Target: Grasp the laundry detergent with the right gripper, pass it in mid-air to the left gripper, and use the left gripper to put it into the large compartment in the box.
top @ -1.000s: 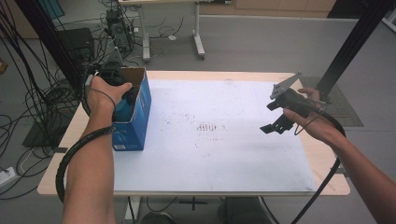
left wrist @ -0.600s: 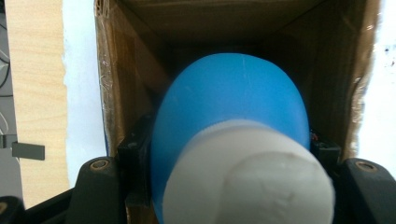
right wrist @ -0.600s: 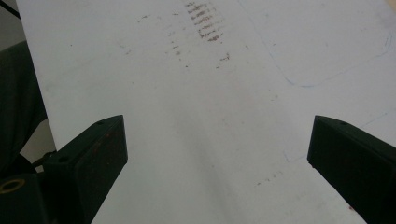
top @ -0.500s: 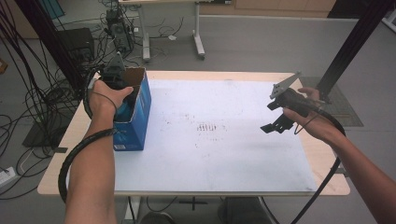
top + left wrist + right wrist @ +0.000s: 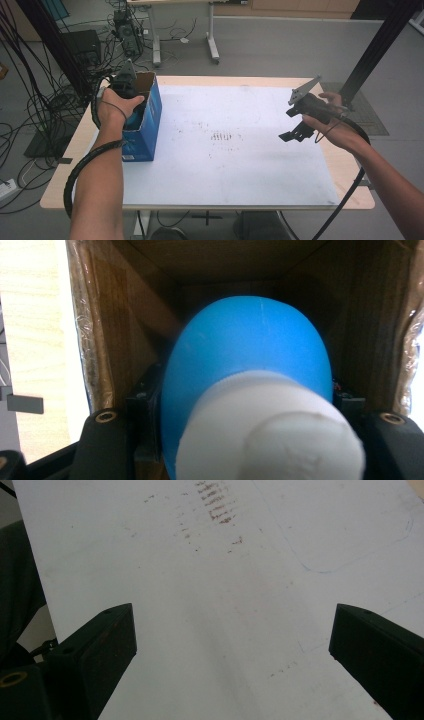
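From above, the left gripper [image 5: 131, 96] is down in the open top of the blue box [image 5: 148, 131], which stands on the left side of the table [image 5: 260, 80], partly on the white sheet [image 5: 240, 155]. A hand [image 5: 116, 107] wraps round the gripper, so its jaws are hidden from up here. Over on the right side, the right gripper [image 5: 296, 134] hangs above the white sheet with nothing in it, well apart from the box. Next, along the left gripper's own jaws, a blue bottle [image 5: 250, 375] with a white cap [image 5: 270, 440] sits between them, cap toward the camera. Brown box walls [image 5: 115, 325] stand close all round, so the bottle is inside the box. Each jaw presses on one side of the bottle, so the gripper looks closed on it and has a good hold. Last, along the right gripper [image 5: 232, 630], its two black jaws stand wide apart, and between them is just the bare sheet with some small brown marks [image 5: 215, 502] on it. My guess is that the step in hand is moving the bottle through the top of the box, but I cannot tell whether it is going in or coming out. Next move needs a straight, slow path so the bottle does not bump the box walls, and the free gripper could steady the box
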Motion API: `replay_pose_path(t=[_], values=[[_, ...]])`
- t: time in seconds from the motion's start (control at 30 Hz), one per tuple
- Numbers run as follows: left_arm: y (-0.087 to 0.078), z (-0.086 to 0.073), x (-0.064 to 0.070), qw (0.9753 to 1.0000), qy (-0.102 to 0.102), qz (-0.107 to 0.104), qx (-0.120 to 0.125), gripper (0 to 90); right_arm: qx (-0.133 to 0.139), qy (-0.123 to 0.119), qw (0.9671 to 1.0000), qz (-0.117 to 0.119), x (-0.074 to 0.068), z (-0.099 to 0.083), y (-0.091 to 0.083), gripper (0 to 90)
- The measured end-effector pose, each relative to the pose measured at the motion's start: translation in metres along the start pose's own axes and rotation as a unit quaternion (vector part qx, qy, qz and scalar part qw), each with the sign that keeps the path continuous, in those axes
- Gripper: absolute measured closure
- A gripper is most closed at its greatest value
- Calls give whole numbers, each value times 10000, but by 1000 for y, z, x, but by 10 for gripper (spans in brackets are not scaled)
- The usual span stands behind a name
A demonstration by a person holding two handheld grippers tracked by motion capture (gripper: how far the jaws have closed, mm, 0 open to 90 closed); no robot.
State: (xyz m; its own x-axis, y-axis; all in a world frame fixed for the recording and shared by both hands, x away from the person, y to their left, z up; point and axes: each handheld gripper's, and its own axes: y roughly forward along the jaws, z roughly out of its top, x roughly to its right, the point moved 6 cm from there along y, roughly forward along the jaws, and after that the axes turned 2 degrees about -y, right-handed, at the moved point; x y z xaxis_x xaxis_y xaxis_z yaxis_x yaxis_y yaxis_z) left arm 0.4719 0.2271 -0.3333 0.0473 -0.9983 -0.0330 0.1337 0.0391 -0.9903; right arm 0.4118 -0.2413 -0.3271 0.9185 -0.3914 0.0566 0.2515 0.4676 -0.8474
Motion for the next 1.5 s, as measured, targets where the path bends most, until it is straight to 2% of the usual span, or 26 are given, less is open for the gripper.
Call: replay_pose_path(t=[1.5], values=[[1, 0, -2, 10000, -11, -60, 15, 363, -249, -162, 9996, -23, 7, 2, -4, 50]])
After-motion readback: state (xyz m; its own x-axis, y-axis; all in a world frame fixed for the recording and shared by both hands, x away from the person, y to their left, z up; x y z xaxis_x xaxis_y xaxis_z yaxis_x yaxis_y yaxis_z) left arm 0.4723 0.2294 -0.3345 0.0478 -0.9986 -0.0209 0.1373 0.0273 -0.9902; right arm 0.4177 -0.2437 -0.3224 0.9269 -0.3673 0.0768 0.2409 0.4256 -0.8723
